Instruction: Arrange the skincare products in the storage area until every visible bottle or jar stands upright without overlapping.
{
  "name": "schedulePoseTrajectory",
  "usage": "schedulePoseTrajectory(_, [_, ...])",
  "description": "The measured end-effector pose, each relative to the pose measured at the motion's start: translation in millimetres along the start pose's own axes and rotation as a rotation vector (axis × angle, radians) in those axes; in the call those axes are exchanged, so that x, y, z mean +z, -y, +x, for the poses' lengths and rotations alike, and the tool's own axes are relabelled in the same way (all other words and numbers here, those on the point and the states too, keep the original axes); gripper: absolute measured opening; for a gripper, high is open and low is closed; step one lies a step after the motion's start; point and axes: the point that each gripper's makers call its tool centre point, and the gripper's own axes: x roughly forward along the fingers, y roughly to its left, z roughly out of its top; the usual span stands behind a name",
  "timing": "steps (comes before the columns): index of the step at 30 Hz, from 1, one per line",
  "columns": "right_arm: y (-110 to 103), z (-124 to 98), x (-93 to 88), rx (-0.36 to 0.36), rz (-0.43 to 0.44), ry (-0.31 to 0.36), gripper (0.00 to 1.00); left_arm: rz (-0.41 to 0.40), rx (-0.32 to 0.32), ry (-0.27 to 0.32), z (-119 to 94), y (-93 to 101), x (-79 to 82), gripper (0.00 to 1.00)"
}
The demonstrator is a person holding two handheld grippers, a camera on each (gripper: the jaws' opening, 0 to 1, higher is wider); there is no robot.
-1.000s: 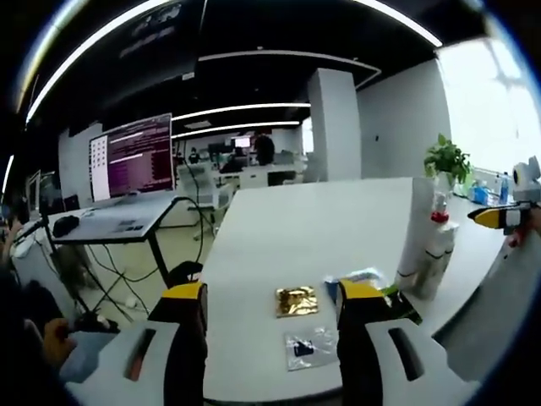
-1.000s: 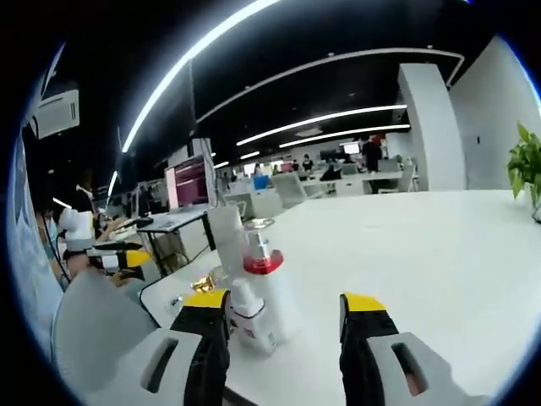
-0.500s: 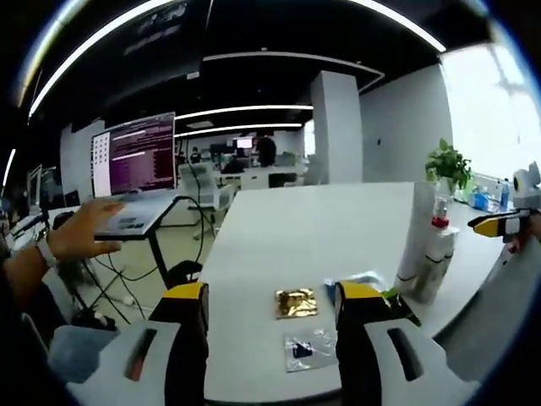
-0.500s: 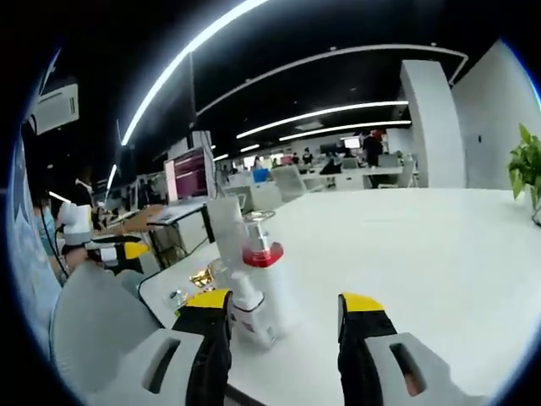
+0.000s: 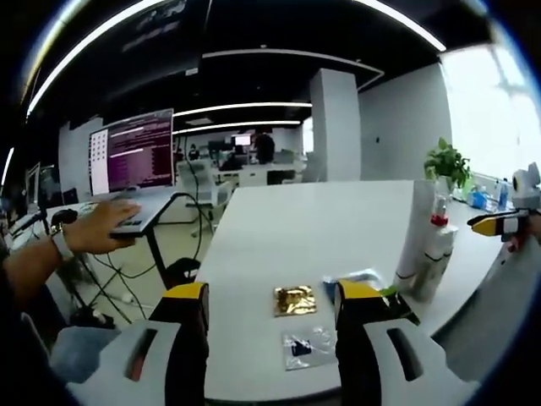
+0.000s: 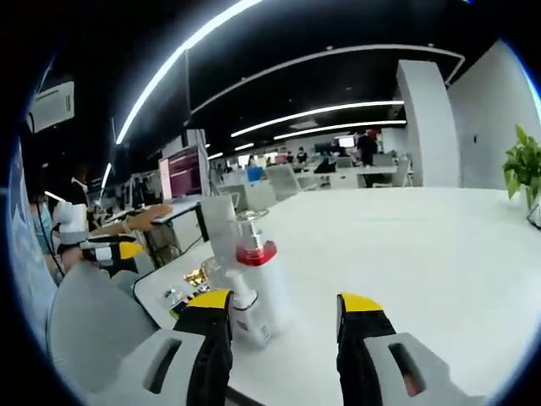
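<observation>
My right tongs [image 6: 275, 309] — open, empty — sit nearest the upright red-collared white pump bottle [image 6: 257, 283], just ahead-left on the white counter [image 6: 406, 245]; left tongs [image 5: 270, 306] open too.

No legible text, monitor [image 5: 133, 157] lines too blurred, bottle [image 6: 256, 288] labels unreadable

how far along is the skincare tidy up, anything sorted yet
Partly. A tall white tube, a red-collared pump bottle and a small white bottle already stand upright in a tight cluster near the table edge; whether they touch is unclear. Nothing is in hand: the left tool and right tool are both open and empty. Still left: the gold sachet and clear packet lie flat.
</observation>
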Motion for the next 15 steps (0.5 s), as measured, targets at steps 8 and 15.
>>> schedulePoseTrajectory(8, [5.8, -0.9, -4.1, -0.037, -0.012, -0.023, 0.47, -0.001, 0.005, -0.011, 0.8, -1.7, -2.5, 0.55])
schedulePoseTrajectory(15, [6.5, -0.9, -11.9, -0.045, -0.037, -0.068, 0.47, -0.001, 0.014, -0.032, -0.2, -0.6, -5.0, 0.57])
